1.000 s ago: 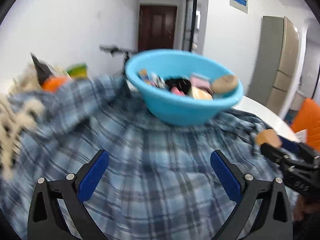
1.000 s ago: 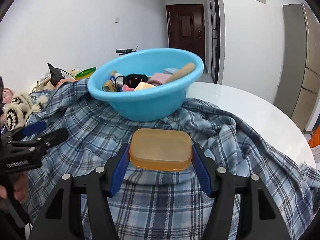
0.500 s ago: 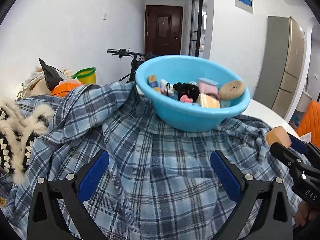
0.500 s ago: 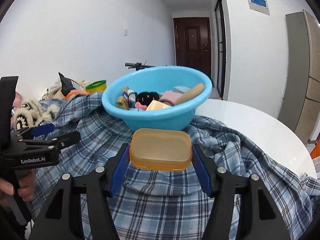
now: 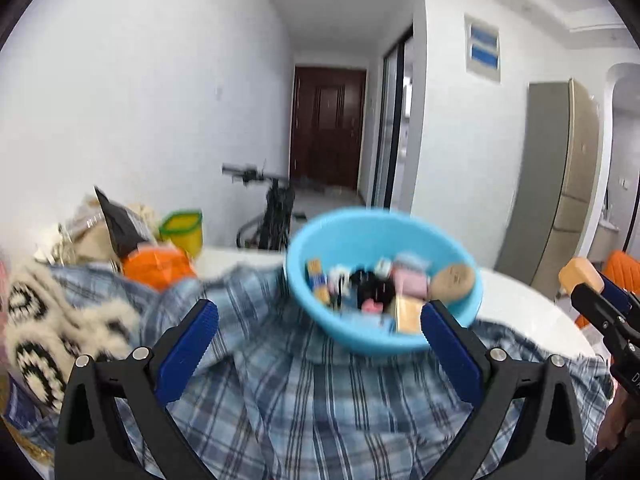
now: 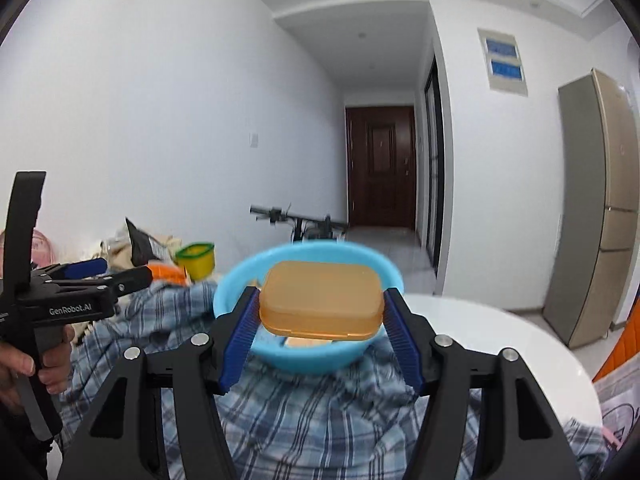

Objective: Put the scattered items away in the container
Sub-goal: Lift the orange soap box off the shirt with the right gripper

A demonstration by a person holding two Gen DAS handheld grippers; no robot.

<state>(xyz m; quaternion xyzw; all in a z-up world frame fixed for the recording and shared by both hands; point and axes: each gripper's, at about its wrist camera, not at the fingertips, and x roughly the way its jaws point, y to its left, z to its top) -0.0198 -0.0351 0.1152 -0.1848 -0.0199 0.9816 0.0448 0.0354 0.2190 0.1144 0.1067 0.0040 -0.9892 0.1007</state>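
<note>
My right gripper [image 6: 322, 296] is shut on an amber plastic box [image 6: 320, 308], which it holds level in the air in front of the blue bowl [image 6: 312, 360]. The bowl [image 5: 360, 336] sits on a blue plaid shirt [image 5: 300, 400] and holds several small items, among them a tan oval piece and pink and yellow blocks. My left gripper [image 5: 319, 314] is open with nothing between its blue pads, and it hangs above the shirt on the near side of the bowl. In the right wrist view it [image 6: 124, 271] shows at the left, held by a hand.
A black-and-white knitted item [image 5: 48, 320], an orange bag [image 5: 156, 268] and a green-rimmed yellow cup [image 5: 182, 232] lie at the left. The white round table [image 5: 520, 300] runs off to the right. A bicycle [image 5: 272, 208] stands behind it.
Both grippers have risen and tipped up, so the bowl sits lower in both views. The amber box now overlaps the bowl's rim. Neither grip has changed.
</note>
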